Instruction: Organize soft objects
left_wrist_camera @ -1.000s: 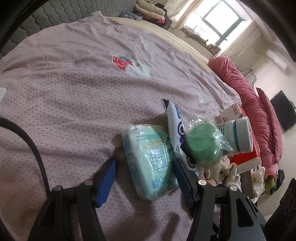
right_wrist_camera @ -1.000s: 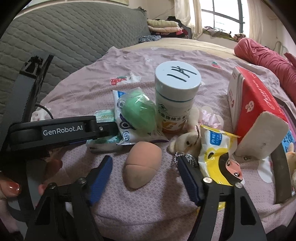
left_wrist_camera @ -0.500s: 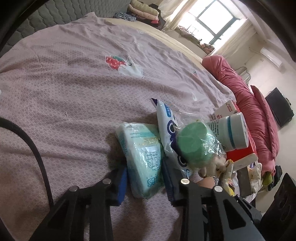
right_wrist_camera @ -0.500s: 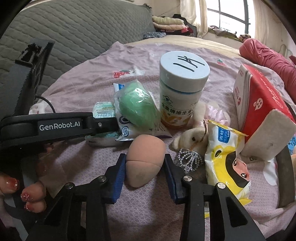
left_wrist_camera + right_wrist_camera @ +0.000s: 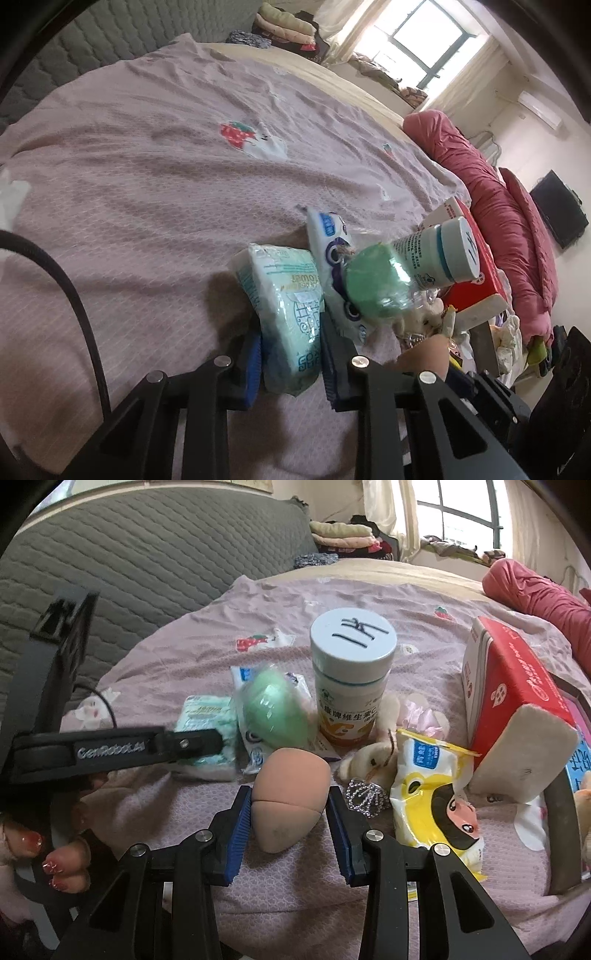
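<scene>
Much of the small plush toy [image 5: 373,764] is hidden behind the vitamin bottle [image 5: 351,679] and the yellow tissue pack [image 5: 432,797], and the silver beaded trinket [image 5: 365,797] beside it is too small to make out. The red box [image 5: 513,698] on the right is cut off at its far side by the edge of the picture. On the bed [image 5: 147,177], the left gripper [image 5: 291,354] has the pale green towel pack [image 5: 291,314] between its blue pads; its jaws are closing and the pads already press the pack's sides at its near end. To the right of that pack lies the bagged green sponge [image 5: 373,284], leaning on a white and blue packet [image 5: 332,258]. The right gripper [image 5: 288,823] pinches the peach makeup sponge [image 5: 288,797], pads tight on both flanks, just near of the green sponge. A hand [image 5: 48,853] grips the left tool's handle at lower left
</scene>
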